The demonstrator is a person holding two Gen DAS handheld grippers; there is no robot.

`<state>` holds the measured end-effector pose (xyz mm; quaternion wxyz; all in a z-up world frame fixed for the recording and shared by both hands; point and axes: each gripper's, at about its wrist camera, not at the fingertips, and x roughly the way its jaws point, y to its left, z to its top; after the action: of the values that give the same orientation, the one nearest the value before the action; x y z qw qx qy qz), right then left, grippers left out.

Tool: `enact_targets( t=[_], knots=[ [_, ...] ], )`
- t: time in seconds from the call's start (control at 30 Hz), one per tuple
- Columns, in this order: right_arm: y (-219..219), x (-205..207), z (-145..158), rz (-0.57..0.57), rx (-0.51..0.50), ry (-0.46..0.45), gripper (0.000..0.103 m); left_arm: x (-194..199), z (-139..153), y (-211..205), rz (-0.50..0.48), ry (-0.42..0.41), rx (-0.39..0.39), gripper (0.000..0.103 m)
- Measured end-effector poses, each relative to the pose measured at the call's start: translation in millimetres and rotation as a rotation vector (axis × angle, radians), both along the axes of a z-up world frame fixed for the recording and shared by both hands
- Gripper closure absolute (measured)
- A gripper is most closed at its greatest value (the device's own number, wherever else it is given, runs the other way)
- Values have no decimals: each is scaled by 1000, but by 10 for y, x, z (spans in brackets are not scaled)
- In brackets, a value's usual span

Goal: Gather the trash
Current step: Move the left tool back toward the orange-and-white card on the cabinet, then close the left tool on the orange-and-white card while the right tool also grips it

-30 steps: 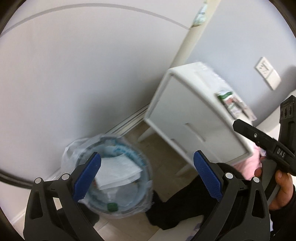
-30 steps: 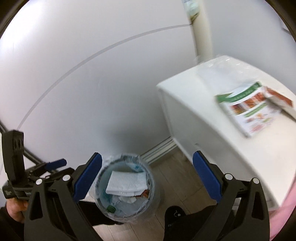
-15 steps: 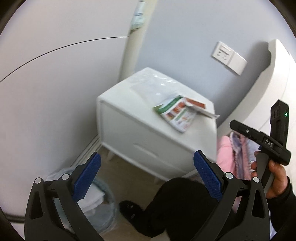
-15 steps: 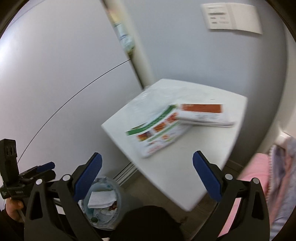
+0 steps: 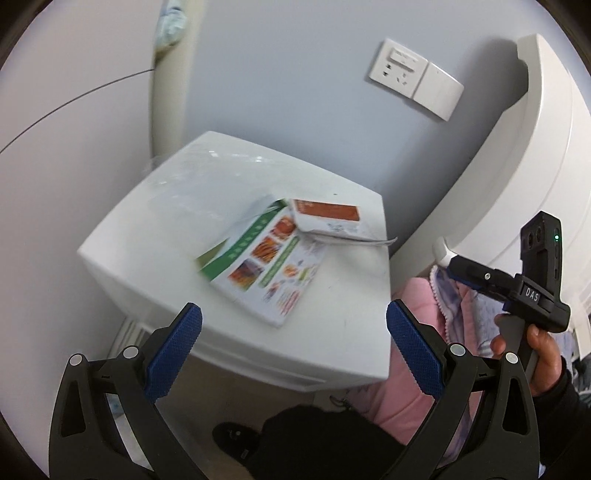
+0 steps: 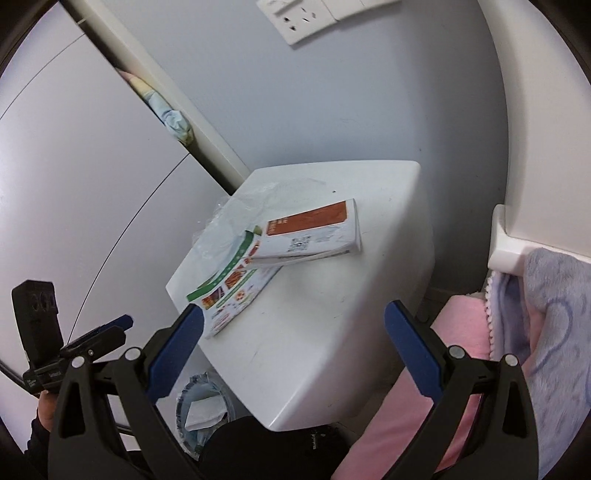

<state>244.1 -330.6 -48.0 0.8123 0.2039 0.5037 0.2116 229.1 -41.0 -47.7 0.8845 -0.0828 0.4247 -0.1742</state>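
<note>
A white nightstand (image 5: 332, 332) (image 6: 314, 332) bears a green-edged food leaflet (image 5: 266, 258) (image 6: 225, 295), a white and orange booklet (image 5: 325, 218) (image 6: 314, 232) lying partly on it, and a clear plastic sheet (image 5: 192, 173) (image 6: 236, 221) at its far left. My left gripper (image 5: 293, 343) is open and empty above the nightstand's near edge. My right gripper (image 6: 293, 343) is open and empty above the nightstand too. A lined bin (image 6: 203, 410) with white paper in it stands on the floor below the nightstand's left side.
A wall socket (image 5: 413, 77) (image 6: 310, 14) sits above the nightstand. A white bed frame (image 5: 535, 166) (image 6: 535, 147) rises at the right, with pink and lilac bedding (image 5: 436, 354) (image 6: 517, 332) beside the nightstand. A pale wardrobe door (image 6: 74, 184) stands at the left.
Both grippers have swung up and right, from over the bin to over the nightstand top. The leaflet and booklet now sit mid-view. Both stay open.
</note>
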Motion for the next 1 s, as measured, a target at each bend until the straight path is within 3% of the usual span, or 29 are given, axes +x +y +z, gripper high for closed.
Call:
enact_targets(
  t=[0.27,0.5,1.0],
  knots=[
    [-54,210,-173,-50,118,83,7,463,-128,-181,-17,58,-48,6],
    [-182,377,-371,-162,224,146,7,829,-313,-174,3,149,-208,6],
    [-169,529,-607,-241,263,188,8,1292,-553,-435,-31,198,-237,7]
  ],
)
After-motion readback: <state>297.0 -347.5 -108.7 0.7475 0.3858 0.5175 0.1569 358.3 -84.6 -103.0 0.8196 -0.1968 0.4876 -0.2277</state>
